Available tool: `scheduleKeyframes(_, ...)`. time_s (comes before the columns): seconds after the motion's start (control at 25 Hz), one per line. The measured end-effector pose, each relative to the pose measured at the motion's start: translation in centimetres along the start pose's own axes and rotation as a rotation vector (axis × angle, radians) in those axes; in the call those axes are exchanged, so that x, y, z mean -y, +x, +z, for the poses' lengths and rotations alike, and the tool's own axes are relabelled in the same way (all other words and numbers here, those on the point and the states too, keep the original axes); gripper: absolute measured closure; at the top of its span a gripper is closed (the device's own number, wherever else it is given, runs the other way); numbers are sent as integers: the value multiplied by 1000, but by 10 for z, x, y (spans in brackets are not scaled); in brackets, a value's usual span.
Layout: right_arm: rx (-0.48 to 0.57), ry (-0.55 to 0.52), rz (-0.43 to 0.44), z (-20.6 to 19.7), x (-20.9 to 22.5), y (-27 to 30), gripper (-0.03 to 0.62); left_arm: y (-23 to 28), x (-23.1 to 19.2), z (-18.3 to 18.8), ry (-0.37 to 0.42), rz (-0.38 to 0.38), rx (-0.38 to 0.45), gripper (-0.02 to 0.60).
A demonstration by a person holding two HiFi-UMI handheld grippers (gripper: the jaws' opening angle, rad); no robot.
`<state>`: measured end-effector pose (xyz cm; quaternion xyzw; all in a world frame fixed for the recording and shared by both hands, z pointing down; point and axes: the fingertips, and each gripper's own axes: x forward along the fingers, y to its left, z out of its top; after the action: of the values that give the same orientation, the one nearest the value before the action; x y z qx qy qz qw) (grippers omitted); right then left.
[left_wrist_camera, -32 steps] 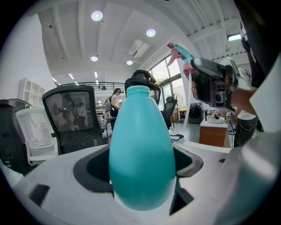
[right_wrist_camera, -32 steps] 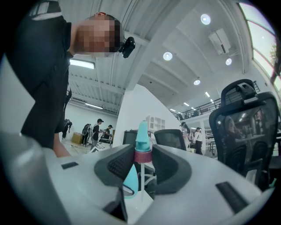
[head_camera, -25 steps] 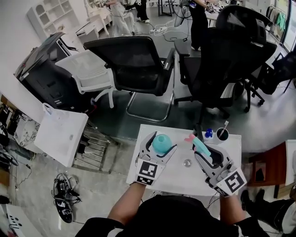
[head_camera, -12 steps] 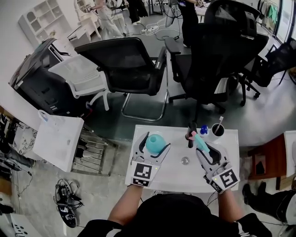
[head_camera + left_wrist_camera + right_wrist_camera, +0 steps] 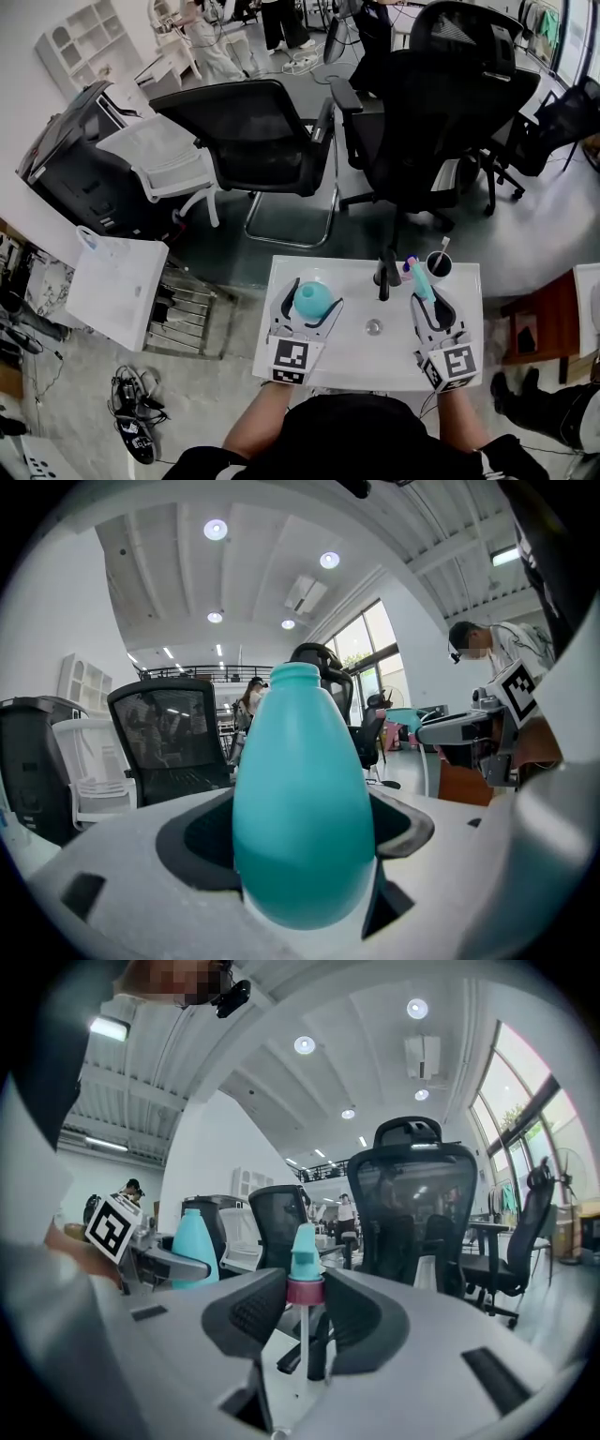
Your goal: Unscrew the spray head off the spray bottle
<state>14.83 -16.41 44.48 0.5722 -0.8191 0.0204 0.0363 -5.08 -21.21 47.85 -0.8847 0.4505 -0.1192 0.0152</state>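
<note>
As left gripper [image 5: 311,300] clamps ovoid bottle [image 5: 302,808], right gripper [image 5: 427,298], pink-collared spray head [image 5: 304,1262]

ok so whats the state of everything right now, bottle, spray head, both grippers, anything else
spray bottle: upright, neck open, no head on it.
spray head: off the bottle, held upright clear of it.
left gripper: fingers shut on the spray bottle.
right gripper: fingers shut on the spray head.
cup: upright, not held.
</note>
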Motion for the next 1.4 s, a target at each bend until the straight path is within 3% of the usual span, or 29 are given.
scheduleKeyframes(1.4, 28, -14, -6, 7, -7, 2, 461, -2, 11, -21, -12, -17, -52, 181)
